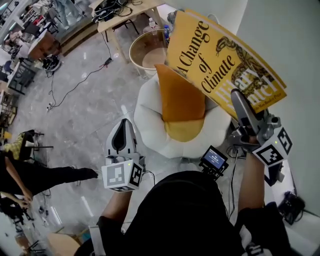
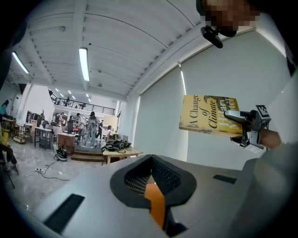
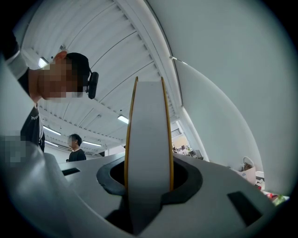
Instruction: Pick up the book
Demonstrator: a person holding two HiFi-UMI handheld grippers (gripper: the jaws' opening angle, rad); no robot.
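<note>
In the head view the yellow book (image 1: 225, 60), titled "A Change of Climate", is held up in the air at the upper right. My right gripper (image 1: 237, 100) is shut on its lower edge. The right gripper view shows the book (image 3: 148, 121) edge-on, its white pages and yellow covers pinched between the jaws of the right gripper (image 3: 149, 172). My left gripper (image 1: 122, 129) hangs at the lower left, well apart from the book, jaws together and nothing seen in them. From the left gripper (image 2: 151, 160) view the book (image 2: 207, 114) and the right gripper (image 2: 235, 116) show at the right against the wall.
A white rounded seat (image 1: 150, 125) with an orange cushion (image 1: 180, 100) stands below the book. Behind it are a round tub (image 1: 147, 50) and a wooden table (image 1: 125, 15) with cables. A white wall (image 1: 290, 40) runs along the right. A person (image 1: 30, 175) is at the far left.
</note>
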